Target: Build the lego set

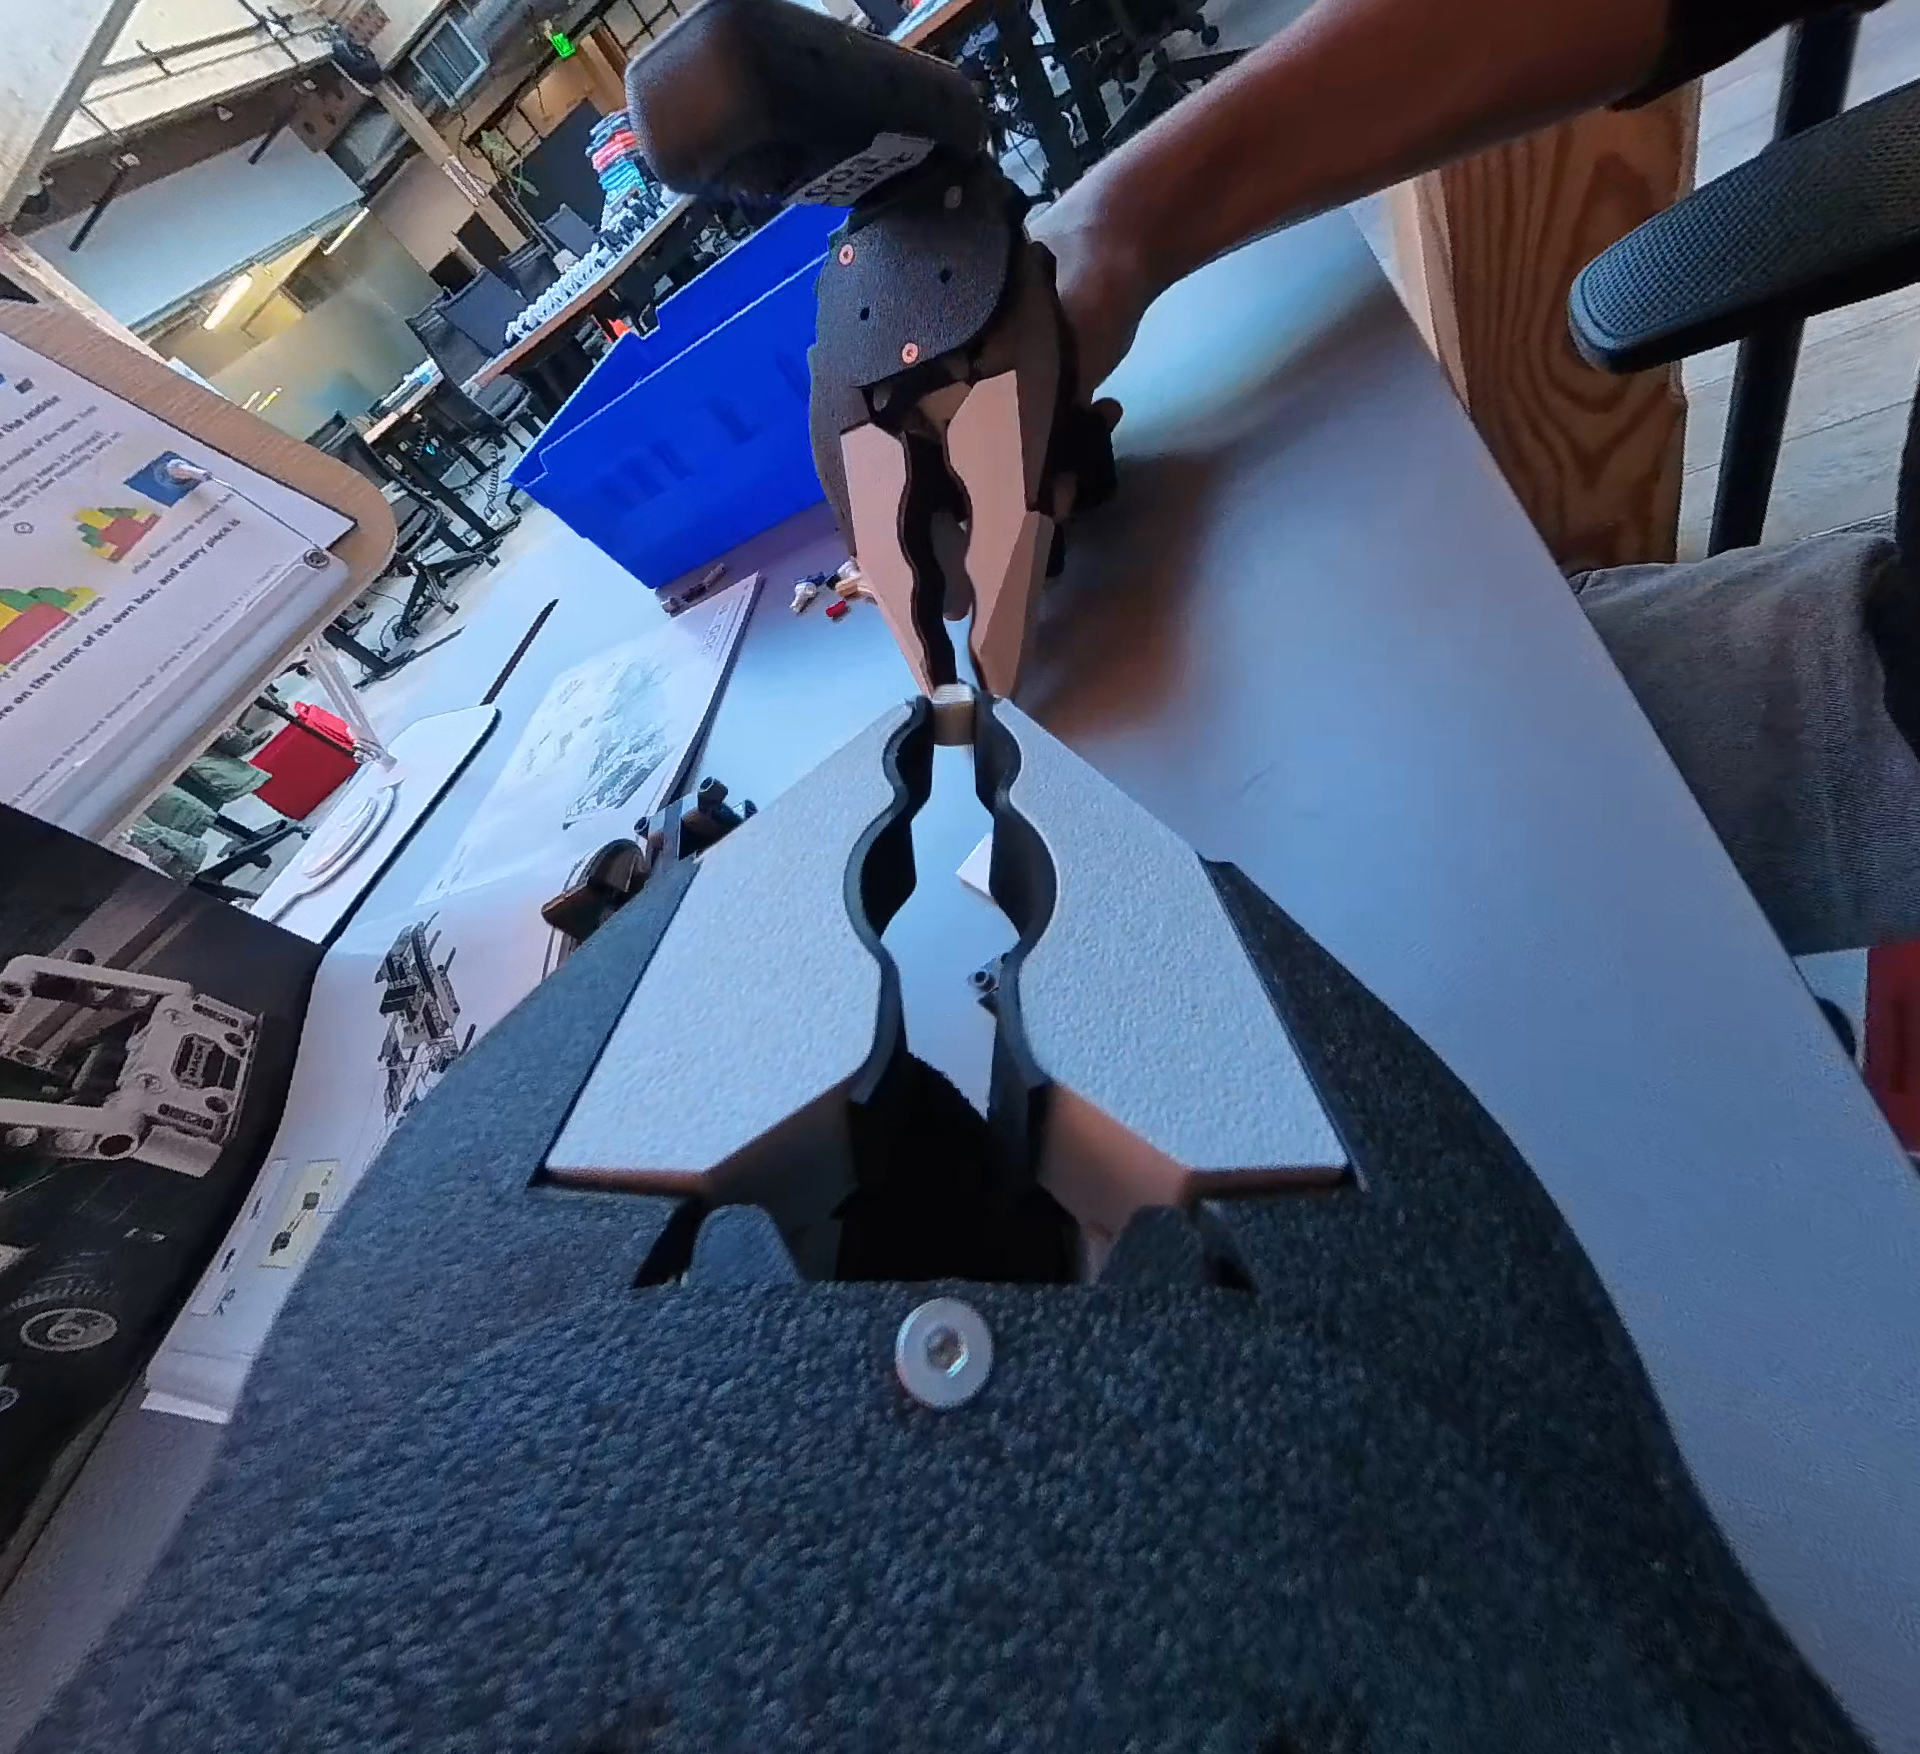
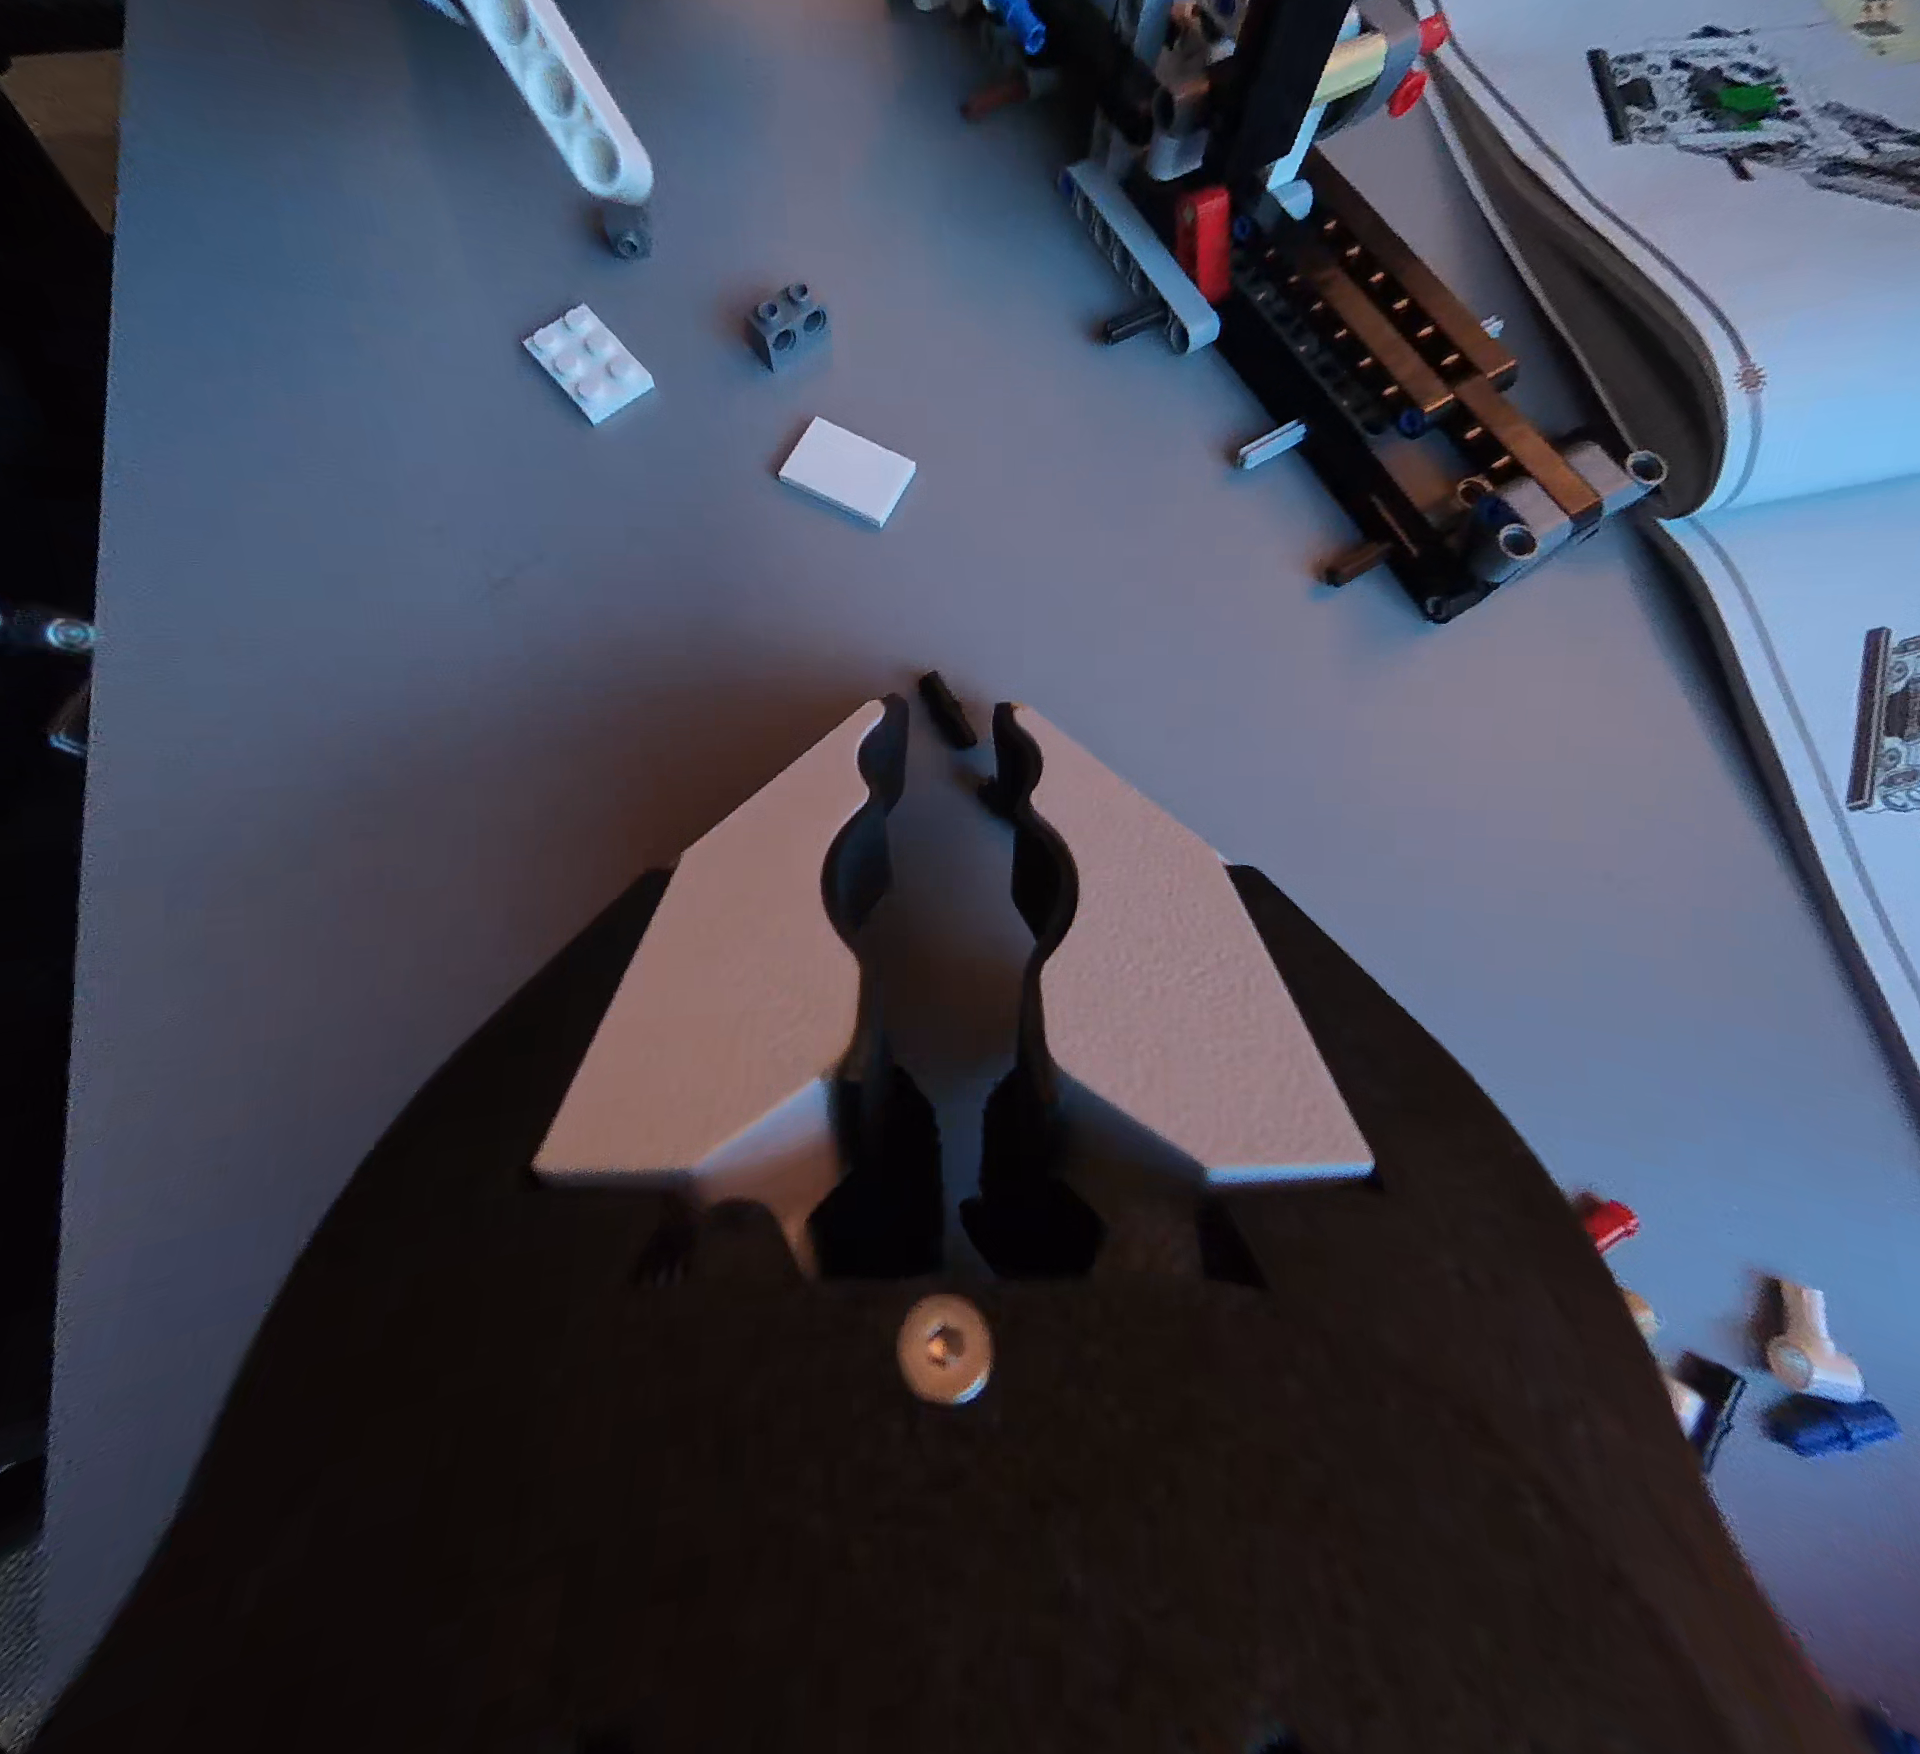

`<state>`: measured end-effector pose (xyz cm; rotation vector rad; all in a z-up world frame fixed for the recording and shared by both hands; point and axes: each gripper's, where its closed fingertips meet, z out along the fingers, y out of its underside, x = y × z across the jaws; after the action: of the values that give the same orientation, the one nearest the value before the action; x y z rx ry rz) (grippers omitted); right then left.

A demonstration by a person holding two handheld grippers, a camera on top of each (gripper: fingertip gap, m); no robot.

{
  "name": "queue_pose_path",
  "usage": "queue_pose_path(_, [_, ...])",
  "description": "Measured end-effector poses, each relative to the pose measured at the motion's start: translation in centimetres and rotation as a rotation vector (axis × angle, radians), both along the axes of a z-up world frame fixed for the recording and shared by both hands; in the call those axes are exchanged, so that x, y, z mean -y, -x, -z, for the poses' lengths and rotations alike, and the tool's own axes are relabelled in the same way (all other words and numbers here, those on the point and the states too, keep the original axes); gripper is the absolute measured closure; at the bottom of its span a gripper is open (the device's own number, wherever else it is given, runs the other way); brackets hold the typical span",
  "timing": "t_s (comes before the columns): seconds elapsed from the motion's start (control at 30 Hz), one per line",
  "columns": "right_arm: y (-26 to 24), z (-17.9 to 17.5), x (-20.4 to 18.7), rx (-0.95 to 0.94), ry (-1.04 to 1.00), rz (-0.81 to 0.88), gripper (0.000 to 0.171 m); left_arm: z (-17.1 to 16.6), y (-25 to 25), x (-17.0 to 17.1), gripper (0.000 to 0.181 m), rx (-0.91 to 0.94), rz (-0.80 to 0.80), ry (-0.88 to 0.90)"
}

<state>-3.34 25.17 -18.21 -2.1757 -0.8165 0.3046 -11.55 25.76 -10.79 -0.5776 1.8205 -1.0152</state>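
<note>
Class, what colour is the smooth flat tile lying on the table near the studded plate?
White; the smooth tile shows best in the right wrist view.

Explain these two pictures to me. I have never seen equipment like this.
No robot here: a person holds a two-finger gripper in each hand, each with a camera looking along its fingers. The left wrist view shows the left gripper, shut on the end of a white beam; the right gripper stands beyond it, tips down. The right wrist view looks down on the grey table: the right gripper, slightly open, has a small black pin between its tips, not gripped. Nearby lie a white studded plate, a grey brick, a white tile, the part-built model and an open instruction booklet.
</note>
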Motion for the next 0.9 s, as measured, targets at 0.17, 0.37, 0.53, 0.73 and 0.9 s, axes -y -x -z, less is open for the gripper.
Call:
queue_pose_path(0.17, [-0.1,0.4,-0.1,0.02,0.016,-0.018,0.165,0.3,-0.4,-0.6,0.174,-0.014,-0.021,-0.003])
queue_pose_path(0.37, [0.1,0.1,-0.4,0.073,-0.001,0.04,0.168,1.1,-1.3,-2.4,0.175,-0.022,-0.125,-0.068])
queue_pose_path(0.53, [3.0,-5.1,0.1,0.271,-0.115,-0.023,0.169,1.8,-1.3,-2.0,0.175,-0.052,-0.131,-0.094])
queue_pose_path(0.73, [5.5,-6.6,-0.3,0.889,-0.237,-0.284,0.168,1.9,-1.2,-1.3,0.175,-0.084,-0.093,-0.045])
queue_pose_path(0.9, [6.2,-6.6,-1.1,1.143,-0.287,-0.401,0.168,1.7,-1.0,-1.0,0.175,-0.118,-0.055,0.048])
